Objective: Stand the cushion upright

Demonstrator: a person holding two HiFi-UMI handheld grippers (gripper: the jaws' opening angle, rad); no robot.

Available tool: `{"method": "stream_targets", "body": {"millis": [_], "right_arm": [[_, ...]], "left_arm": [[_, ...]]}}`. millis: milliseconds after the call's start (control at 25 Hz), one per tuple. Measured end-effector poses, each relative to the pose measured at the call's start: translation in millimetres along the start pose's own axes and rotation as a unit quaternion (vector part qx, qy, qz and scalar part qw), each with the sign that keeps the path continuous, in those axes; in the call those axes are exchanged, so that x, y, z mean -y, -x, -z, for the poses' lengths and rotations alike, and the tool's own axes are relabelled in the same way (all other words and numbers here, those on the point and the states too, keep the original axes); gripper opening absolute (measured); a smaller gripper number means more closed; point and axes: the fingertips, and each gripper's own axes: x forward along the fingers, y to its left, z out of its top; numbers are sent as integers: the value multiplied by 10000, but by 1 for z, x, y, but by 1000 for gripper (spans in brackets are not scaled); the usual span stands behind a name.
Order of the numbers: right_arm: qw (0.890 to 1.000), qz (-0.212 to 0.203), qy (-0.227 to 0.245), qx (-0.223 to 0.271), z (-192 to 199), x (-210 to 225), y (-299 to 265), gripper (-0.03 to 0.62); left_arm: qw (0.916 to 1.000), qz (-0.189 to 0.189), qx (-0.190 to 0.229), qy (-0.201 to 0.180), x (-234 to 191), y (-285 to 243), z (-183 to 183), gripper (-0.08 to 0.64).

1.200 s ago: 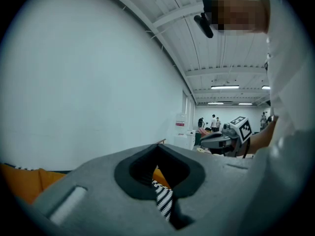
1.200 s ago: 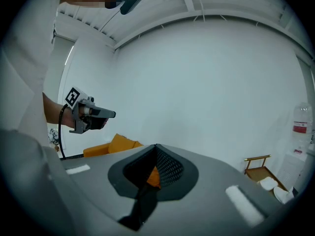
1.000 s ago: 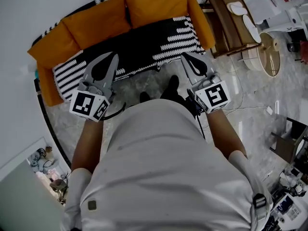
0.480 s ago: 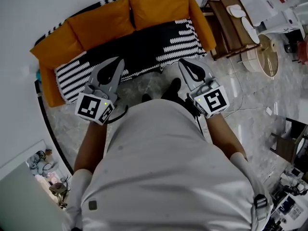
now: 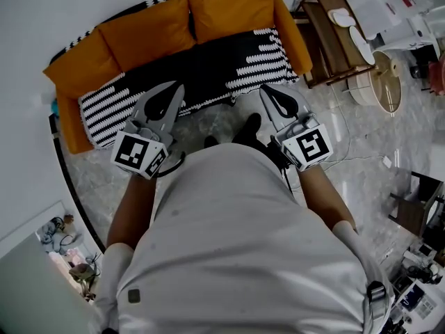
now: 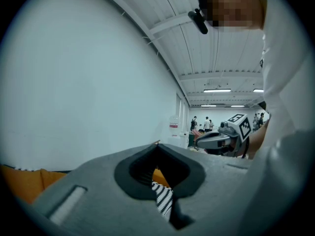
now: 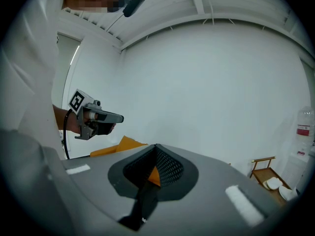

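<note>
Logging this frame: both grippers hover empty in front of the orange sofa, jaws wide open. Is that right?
No: the jaws are shut, not wide open. Each gripper view shows it, tips meeting on the left gripper and the right gripper. Both do hover empty in front of the orange sofa.

Orange cushions (image 5: 229, 9), blk/white striped throw (image 5: 268, 58), floor (image 5: 212, 120) prob. pale grey marble-veined.

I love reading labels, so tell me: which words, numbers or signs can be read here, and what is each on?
No readable text anywhere.
On the cube of the left gripper: a black-and-white square marker, a pattern, no letters.
On the cube of the right gripper: the same kind of marker.
On a pale object by the wall: a red and white label, too small to read.
</note>
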Motion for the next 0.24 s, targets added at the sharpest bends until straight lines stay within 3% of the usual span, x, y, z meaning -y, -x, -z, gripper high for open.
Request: {"method": "stream_targets", "body": {"millis": [240], "right_arm": [[10000, -17, 34, -65, 2, 11, -2, 11]], "left_arm": [[10000, 32, -21, 15, 0, -13, 3, 3]]}}
